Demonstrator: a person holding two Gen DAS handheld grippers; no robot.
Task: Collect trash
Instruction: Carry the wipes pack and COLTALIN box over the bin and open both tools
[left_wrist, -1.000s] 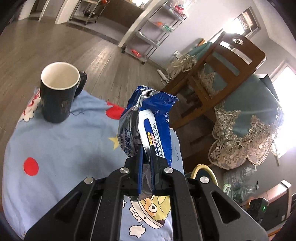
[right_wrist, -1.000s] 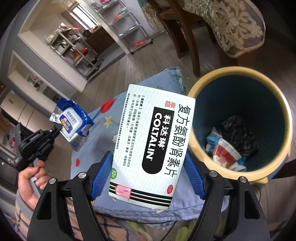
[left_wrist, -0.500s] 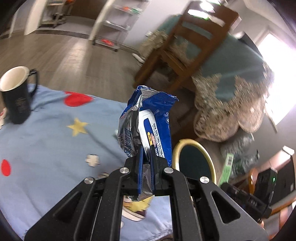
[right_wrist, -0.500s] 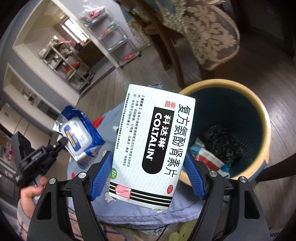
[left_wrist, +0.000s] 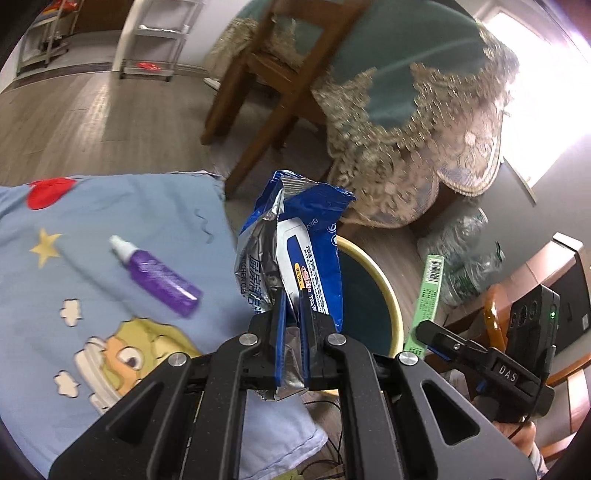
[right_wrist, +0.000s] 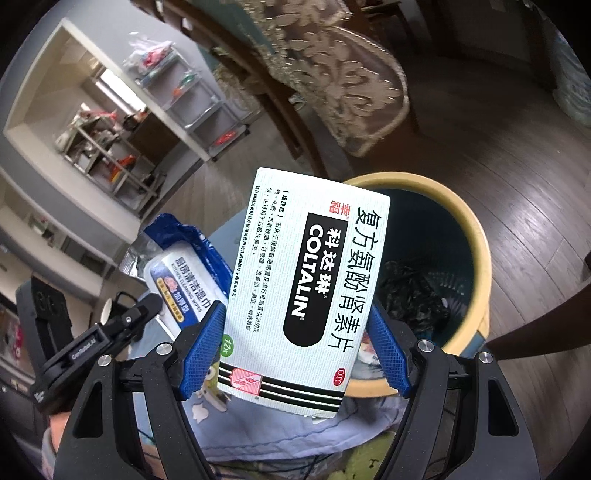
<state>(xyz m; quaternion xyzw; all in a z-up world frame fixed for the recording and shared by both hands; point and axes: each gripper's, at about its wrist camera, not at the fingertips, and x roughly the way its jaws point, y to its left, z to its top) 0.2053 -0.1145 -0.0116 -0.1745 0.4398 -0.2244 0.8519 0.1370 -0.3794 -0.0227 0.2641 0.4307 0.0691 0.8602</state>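
Left tongs (left_wrist: 291, 306): You have them squeezed nearly all the way together on the bottom edge of the blue wet wipes packet (left_wrist: 295, 254). The packet stands up from the tips, crumpled, with its silver inside showing.

Right tongs (right_wrist: 295, 347): You hold them wide, and the 2 blue pads press the 2 long sides of the white Coltalin medicine box (right_wrist: 306, 291). The box stands up and leans a little.

Trash bin (right_wrist: 476, 258): It is round, with a yellow rim and a dark blue inside. It sits on the floor just past the edge of the tabletop (left_wrist: 110, 206). The medicine box is in front of it and covers its left side. In the left view the wipes packet is in the air just beside the rim.

In the bin: A black bag (right_wrist: 410, 295) and some bits of wrapper lie at the bottom.

Tabletop cloth: It is light blue with stars, clouds and a cartoon face.

Spray bottle (left_wrist: 159, 277): It is purple with a white cap, and it lies on its side on the cloth.

Chair (left_wrist: 273, 70): It is wooden and stands behind the bin, next to a lace-edged cloth (left_wrist: 410, 155).
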